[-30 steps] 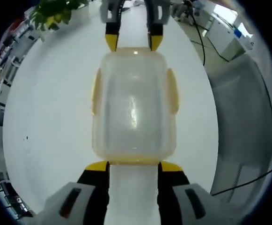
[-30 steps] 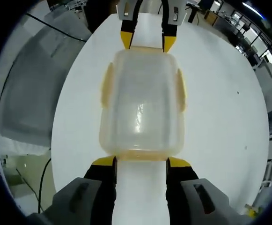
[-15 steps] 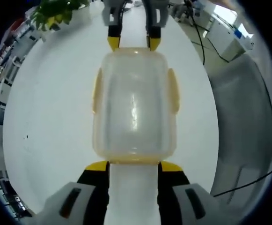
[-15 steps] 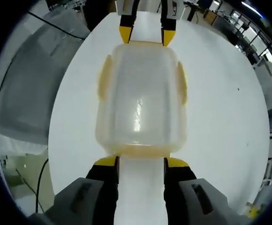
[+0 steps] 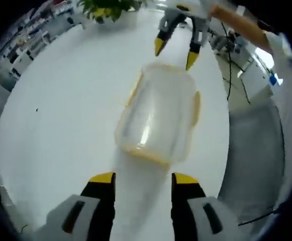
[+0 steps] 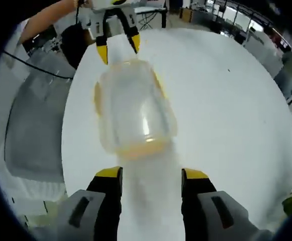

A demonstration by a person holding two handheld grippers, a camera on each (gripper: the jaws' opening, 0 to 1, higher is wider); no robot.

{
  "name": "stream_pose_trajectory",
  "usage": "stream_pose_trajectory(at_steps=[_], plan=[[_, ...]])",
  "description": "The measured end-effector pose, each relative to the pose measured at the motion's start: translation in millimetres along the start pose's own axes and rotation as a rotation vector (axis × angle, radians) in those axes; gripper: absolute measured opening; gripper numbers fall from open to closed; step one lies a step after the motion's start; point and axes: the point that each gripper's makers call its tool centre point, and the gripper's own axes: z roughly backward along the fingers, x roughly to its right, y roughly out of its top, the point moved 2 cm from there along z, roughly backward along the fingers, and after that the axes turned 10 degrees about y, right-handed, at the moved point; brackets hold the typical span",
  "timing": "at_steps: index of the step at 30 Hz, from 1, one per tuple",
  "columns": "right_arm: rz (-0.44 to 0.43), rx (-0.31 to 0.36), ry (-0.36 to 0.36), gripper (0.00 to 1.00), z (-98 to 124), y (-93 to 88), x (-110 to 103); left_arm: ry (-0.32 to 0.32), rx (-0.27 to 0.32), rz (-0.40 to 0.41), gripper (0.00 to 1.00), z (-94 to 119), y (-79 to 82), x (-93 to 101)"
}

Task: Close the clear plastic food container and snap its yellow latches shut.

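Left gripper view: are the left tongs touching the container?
No. The left tongs sit open and short of the container, with bare white table between them.

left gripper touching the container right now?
Apart. In the left gripper view, bare white table shows between the left gripper and the near yellow edge of the container; its jaws stand open, nothing between them.
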Motion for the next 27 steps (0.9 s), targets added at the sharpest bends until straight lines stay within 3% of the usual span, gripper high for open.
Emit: stream_pose_trajectory(at_steps=[3, 4, 5, 6, 7, 8, 9, 12, 17, 19, 22, 27], plan=[[-0.125, 0.063, 0.041, 0.44, 3, 4.3, -6, -0.026, 0.049, 0.141, 0.38, 4, 5.6, 2.2], [-0.191, 0.070, 0.047, 0.44, 4, 3.9, -7, -0.040, 0.078, 0.218, 0.38, 3, 10.8, 4.2], [-0.252, 0.087, 0.057, 0.45, 4, 4.8, -7, -0.083, 0.113, 0.356, 0.39, 1, 18.7, 11.7], [-0.312, 0.115, 0.065, 0.46, 4, 7.3, -7, -0.105, 0.106, 0.434, 0.41, 0, 19.5, 15.0], [-0.449, 0.204, 0.104, 0.46, 5, 16.3, -7, -0.119, 0.104, 0.522, 0.42, -3, 20.7, 19.0], [-0.497, 0.224, 0.122, 0.45, 5, 18.3, -8, -0.113, 0.095, 0.564, 0.43, -4, 19.8, 19.2], [-0.584, 0.289, 0.179, 0.45, 5, 26.2, -11, -0.130, 0.109, 0.631, 0.43, -6, 22.7, 23.1], [-0.718, 0.364, 0.220, 0.46, 4, 33.0, -12, -0.126, 0.050, 0.825, 0.45, -9, 17.5, 24.0], [-0.849, 0.336, 0.215, 0.43, -6, 23.3, -10, -0.143, 0.015, 1.050, 0.43, -9, 14.3, 21.2], [-0.861, 0.323, 0.212, 0.39, -11, 21.3, -9, -0.137, 0.019, 1.094, 0.41, -9, 12.5, 17.4], [-0.853, 0.310, 0.209, 0.27, -15, 22.4, -11, -0.129, 0.007, 1.086, 0.33, -9, 10.0, 17.6], [-0.856, 0.295, 0.224, 0.29, -26, 26.2, -17, -0.102, -0.035, 1.056, 0.29, -15, 4.8, 18.5]])
